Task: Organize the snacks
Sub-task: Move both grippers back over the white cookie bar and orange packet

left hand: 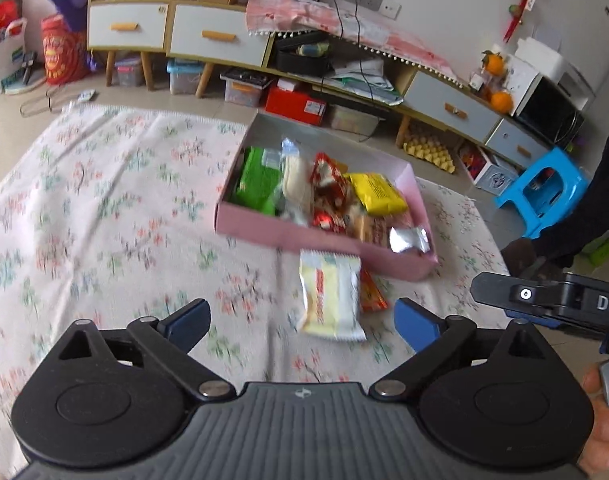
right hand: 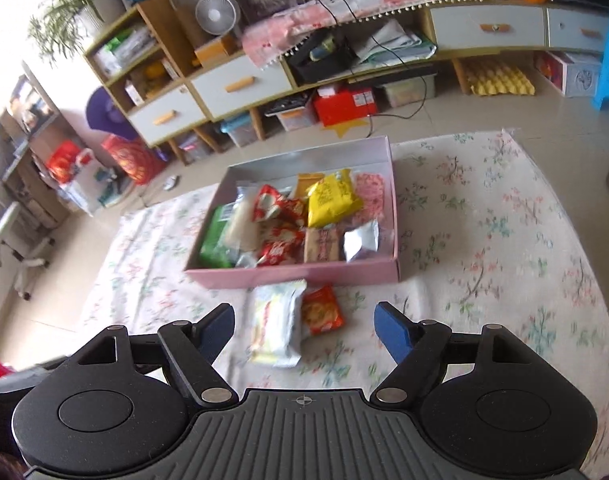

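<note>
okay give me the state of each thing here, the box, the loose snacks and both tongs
pink box: open, nearly full of snacks
white packet: outside the box, flat on the cloth
orange packet: outside the box, beside the white packet
left tongs: open, empty
right tongs: open, empty

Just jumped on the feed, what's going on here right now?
Snacks are being sorted into the pink box on the floral cloth. Most packets already lie inside it. Two are left on the cloth in front of the box: a white packet and a small orange packet beside it. The left gripper and right gripper are both open and hold nothing, both pointed at those two packets.
</note>
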Action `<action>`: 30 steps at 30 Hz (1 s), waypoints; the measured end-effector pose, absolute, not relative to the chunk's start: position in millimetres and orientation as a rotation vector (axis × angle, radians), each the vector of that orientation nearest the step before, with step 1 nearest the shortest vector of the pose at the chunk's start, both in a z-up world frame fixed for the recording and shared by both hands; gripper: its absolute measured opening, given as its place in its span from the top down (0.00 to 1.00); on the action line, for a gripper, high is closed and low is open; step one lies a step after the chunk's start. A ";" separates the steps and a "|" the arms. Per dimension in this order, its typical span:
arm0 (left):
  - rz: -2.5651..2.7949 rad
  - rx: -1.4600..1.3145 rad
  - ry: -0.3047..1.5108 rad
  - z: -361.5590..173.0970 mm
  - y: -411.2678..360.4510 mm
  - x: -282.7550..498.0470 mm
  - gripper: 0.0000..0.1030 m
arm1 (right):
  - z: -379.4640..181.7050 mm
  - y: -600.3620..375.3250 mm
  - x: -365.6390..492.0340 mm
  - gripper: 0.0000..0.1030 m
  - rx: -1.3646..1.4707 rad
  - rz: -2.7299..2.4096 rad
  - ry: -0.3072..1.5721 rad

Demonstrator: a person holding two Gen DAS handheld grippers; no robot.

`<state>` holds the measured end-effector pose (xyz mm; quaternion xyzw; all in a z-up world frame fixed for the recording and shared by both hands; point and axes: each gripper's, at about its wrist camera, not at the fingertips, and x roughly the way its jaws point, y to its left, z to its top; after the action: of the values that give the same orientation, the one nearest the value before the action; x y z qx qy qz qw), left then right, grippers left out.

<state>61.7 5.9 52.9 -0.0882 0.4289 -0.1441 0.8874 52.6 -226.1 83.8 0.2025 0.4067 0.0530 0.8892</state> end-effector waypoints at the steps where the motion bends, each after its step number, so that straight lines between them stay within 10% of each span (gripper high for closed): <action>1: -0.303 -0.184 0.901 50.1 5.3 59.6 0.05 | 82.9 -227.7 47.2 0.24 0.429 0.114 0.844; 30: -0.212 -0.024 0.937 10.5 -5.7 75.2 0.04 | 44.5 -214.7 37.9 0.21 0.376 0.109 0.927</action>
<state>75.2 -5.7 10.5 -0.0118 0.4505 -0.1018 0.8869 37.9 -214.7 44.5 0.1801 0.4444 0.0522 0.8760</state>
